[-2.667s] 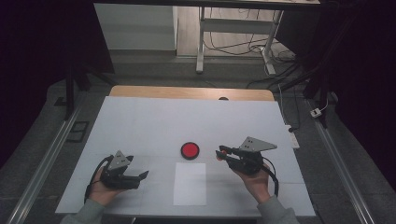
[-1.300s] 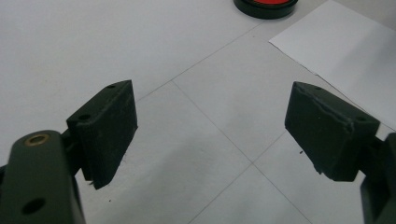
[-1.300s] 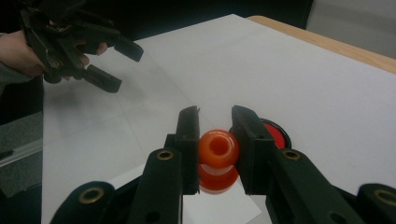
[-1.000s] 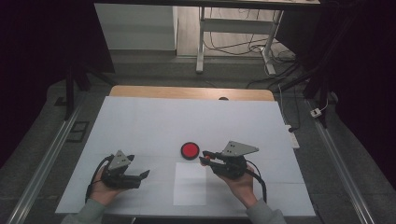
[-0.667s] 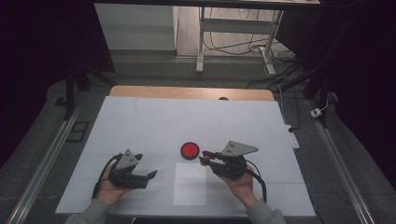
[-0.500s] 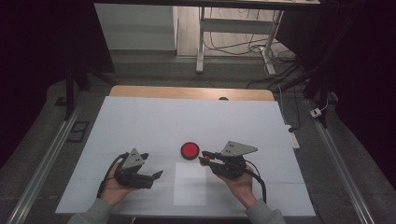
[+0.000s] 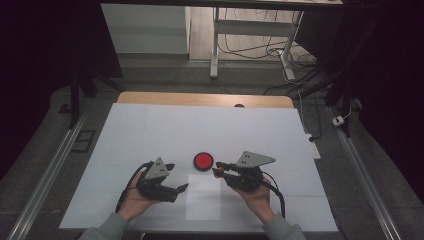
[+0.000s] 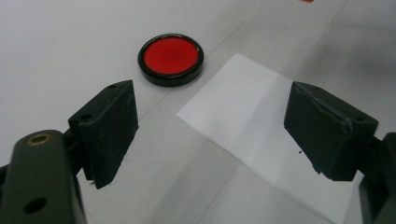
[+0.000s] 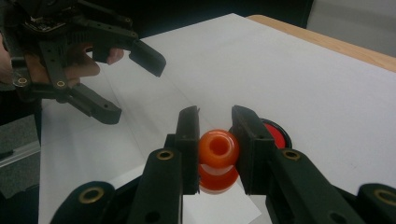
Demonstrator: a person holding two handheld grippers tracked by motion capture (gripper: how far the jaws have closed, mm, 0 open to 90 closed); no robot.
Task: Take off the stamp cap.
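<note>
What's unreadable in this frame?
- Orange piece: lower part hidden between right gripper jaws in the right gripper view; too small in the high view.
- Red disc: mostly behind a jaw there.
- White sheet: near corner cut by the left gripper view's edge.

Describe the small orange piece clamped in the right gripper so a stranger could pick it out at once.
Start at the white-covered table and find the white paper sheet near its front edge. Just right of the sheet's far end, the right gripper holds the orange piece between its jaws. It is glossy, rounded and ring-like with a centre hole, unlike the flat red disc with a black rim lying beside it.
</note>
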